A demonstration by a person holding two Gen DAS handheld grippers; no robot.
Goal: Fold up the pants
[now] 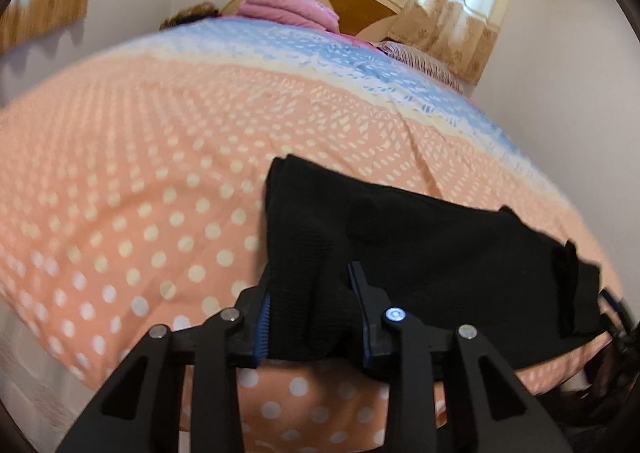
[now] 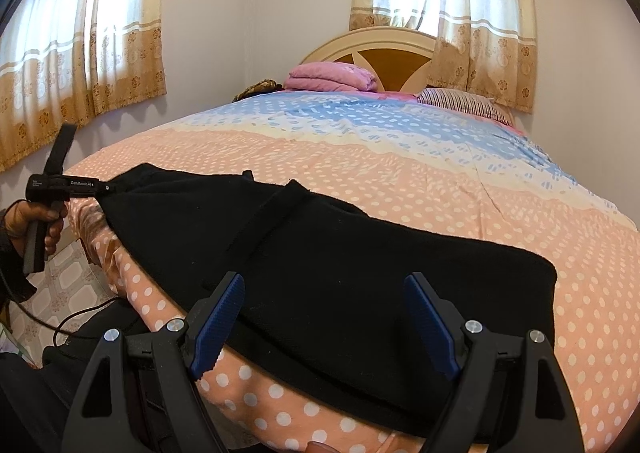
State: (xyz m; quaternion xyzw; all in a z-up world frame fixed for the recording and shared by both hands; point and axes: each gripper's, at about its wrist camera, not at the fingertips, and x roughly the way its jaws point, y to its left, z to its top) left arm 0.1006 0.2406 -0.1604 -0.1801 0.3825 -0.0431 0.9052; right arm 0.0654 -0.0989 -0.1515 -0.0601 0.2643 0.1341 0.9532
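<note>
Because the bed (image 2: 400,173) fills both views, we start there: a wide mattress under a peach, polka-dotted cover banded blue toward the headboard (image 2: 384,53), with a folded pink blanket (image 2: 332,77) and a striped pillow (image 2: 464,101) at the far end, well apart from the work; the pants (image 2: 320,273), black and already lying in a long doubled band, stretch along the near edge of the bed, one end toward the left of the right wrist view, the other a squared end near the right gripper; we judge the cloth a thick, soft knit, ribbed to the eye, light enough to lift by a corner yet limp, so it will sag and drag between two holds rather than keep a line; not slippery, nothing fragile, likely to cling to the cover; the layers may slide over each other if only the top one is caught, so we would take all layers together at an end edge or corner; the left gripper (image 1: 312,313), seen in its own view, is narrowed onto a bunched fold of the pants at their left end, blue pads against the cloth on both sides, pinching it; the same tool shows small in the right wrist view, held by a hand (image 2: 36,221) at the bed's corner; the right gripper (image 2: 324,317) hovers spread wide over the near hem, the cloth lying under and between its fingers, the pads not pressing it.
</note>
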